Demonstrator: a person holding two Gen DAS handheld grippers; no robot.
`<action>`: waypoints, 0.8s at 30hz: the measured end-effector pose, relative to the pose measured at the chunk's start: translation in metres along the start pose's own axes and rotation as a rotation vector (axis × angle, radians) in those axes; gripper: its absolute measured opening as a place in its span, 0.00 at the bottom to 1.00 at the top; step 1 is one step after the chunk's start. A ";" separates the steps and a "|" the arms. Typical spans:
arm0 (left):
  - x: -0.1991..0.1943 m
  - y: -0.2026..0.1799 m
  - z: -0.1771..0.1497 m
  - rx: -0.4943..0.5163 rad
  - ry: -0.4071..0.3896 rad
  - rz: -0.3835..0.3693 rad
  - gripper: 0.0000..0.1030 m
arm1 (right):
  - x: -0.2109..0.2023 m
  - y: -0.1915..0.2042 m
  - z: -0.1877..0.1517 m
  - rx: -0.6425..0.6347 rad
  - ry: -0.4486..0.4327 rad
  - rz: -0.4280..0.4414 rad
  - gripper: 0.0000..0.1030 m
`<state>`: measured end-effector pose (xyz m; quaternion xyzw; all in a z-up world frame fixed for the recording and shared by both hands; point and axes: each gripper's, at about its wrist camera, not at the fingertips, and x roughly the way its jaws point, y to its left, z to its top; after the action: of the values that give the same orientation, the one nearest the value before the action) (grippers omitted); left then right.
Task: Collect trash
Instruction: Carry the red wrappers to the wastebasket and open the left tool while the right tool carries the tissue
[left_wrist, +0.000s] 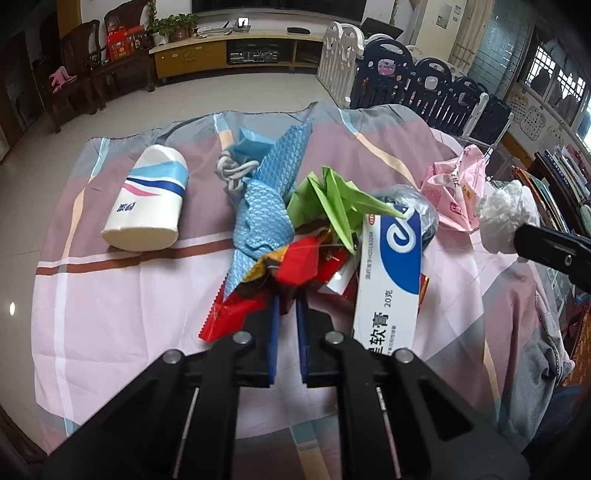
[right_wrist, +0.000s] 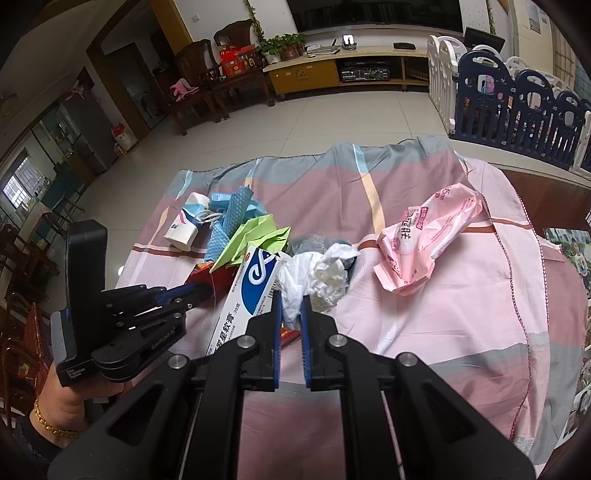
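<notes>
A pile of trash lies on the pink and grey cloth (left_wrist: 147, 314). My left gripper (left_wrist: 287, 295) is shut on a red wrapper (left_wrist: 291, 266) at the near edge of the pile; it also shows in the right wrist view (right_wrist: 199, 291). My right gripper (right_wrist: 291, 306) is shut on a crumpled white plastic bag (right_wrist: 295, 284), which also shows in the left wrist view (left_wrist: 506, 210). The pile holds a blue mesh cloth (left_wrist: 266, 199), green folded paper (left_wrist: 332, 199), a blue-and-white ointment box (left_wrist: 391, 273) and a dark grey bag (left_wrist: 424, 206).
A white cup (left_wrist: 147, 199) lies on its side at the left of the cloth. A pink plastic bag (right_wrist: 424, 243) lies at the right. Beyond the cloth's far edge is tiled floor, a TV cabinet (left_wrist: 229, 55), wooden chairs (left_wrist: 85, 66) and a playpen fence (left_wrist: 424, 85).
</notes>
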<state>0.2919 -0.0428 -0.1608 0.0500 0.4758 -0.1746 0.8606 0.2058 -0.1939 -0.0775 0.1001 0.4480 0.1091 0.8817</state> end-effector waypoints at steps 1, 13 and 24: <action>-0.003 -0.001 -0.001 0.016 -0.006 -0.002 0.09 | 0.000 0.000 0.000 0.001 -0.001 0.000 0.09; -0.091 0.016 -0.012 0.015 -0.122 -0.028 0.08 | -0.006 -0.001 0.001 0.001 -0.016 -0.002 0.09; -0.137 0.053 -0.009 -0.102 -0.256 -0.039 0.08 | -0.004 0.015 0.000 -0.030 -0.015 0.010 0.09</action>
<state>0.2363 0.0433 -0.0550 -0.0259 0.3712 -0.1717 0.9122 0.2019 -0.1812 -0.0701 0.0901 0.4392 0.1193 0.8858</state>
